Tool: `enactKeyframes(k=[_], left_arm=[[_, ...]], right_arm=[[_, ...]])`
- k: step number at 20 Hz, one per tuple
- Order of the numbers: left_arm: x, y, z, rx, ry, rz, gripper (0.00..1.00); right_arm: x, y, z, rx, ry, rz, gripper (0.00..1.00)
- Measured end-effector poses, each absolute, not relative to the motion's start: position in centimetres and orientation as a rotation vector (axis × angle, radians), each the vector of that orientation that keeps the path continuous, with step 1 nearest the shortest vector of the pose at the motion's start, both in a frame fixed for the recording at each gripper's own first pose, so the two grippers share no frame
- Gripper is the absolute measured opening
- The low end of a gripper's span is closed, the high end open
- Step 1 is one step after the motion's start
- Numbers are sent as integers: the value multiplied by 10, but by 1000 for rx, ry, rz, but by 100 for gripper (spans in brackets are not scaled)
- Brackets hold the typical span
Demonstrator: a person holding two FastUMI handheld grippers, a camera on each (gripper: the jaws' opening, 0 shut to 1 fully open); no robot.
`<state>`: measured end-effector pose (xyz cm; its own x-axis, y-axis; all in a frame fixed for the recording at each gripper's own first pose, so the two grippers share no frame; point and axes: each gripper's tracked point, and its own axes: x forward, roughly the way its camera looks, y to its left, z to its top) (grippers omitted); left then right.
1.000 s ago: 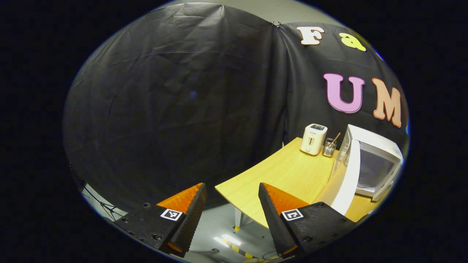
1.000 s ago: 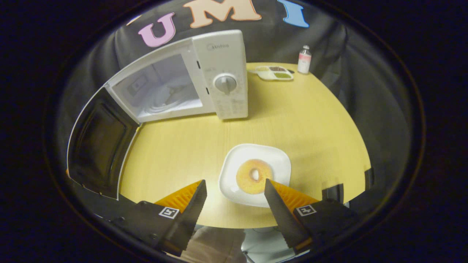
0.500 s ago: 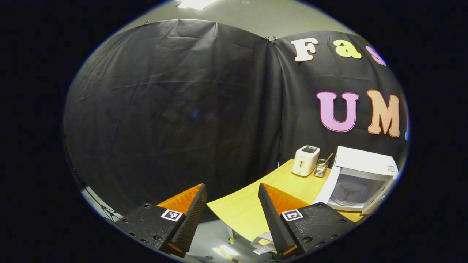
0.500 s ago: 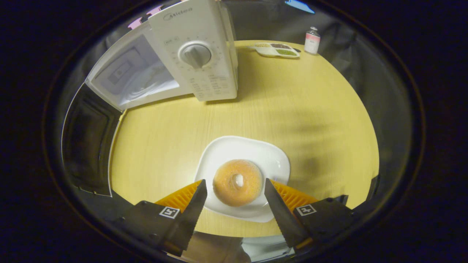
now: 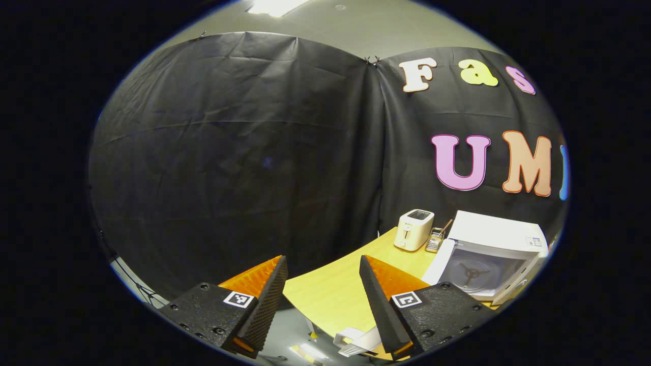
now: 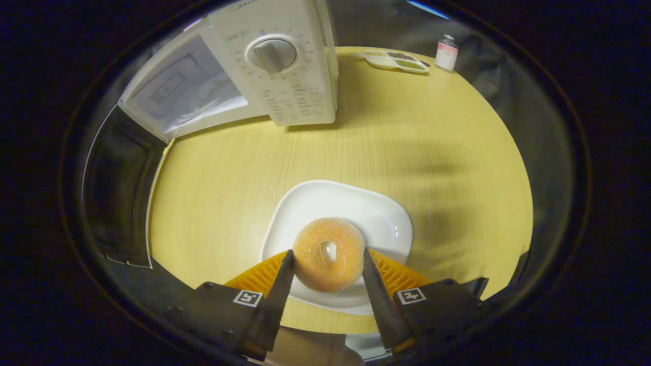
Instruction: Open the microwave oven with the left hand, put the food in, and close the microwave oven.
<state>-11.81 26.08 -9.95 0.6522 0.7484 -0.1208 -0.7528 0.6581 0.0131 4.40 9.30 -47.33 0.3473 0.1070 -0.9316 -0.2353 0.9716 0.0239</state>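
Note:
A sugared doughnut [image 6: 315,269] lies on a white plate [image 6: 351,203] near the front edge of the round wooden table [image 6: 407,132]. My right gripper [image 6: 327,250] is shut on the doughnut, one finger pressing each side. The white microwave [image 6: 285,61] stands behind the plate with its door [image 6: 119,198] swung wide to the left. In the left gripper view the microwave [image 5: 496,236] shows its bare turntable [image 5: 470,272]. My left gripper [image 5: 322,257] is open and holds nothing, hanging in the air off the table's left side, well away from the microwave.
A white toaster [image 5: 413,229] and a small utensil holder [image 5: 435,240] stand left of the microwave. A divided dish [image 6: 394,58] and a small bottle [image 6: 446,51] sit at the table's far right edge.
My right gripper came down over the plate and its fingers closed in on the doughnut. My left gripper drew back and upward from the microwave door, staying open.

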Motion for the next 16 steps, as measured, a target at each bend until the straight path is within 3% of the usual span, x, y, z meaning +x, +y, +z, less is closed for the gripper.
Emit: enactKeyframes(k=[2,6,7,8,16], left_arm=[[-117,263,-104,-39,129,854,83],[-109,265,-110,-53,147,825,83],[-107,267,-113,-52,151,816,83],[-105,268,-114,-52,155,805,83],[-88,286,-135,-56,212,670,83]], right_arm=[[42,97,-470,-100,1197,229,66],[38,109,-461,-33,1196,238,67],[36,114,-457,-9,1191,237,72],[36,119,-454,16,1185,236,67],[21,188,-424,194,1082,239,66]])
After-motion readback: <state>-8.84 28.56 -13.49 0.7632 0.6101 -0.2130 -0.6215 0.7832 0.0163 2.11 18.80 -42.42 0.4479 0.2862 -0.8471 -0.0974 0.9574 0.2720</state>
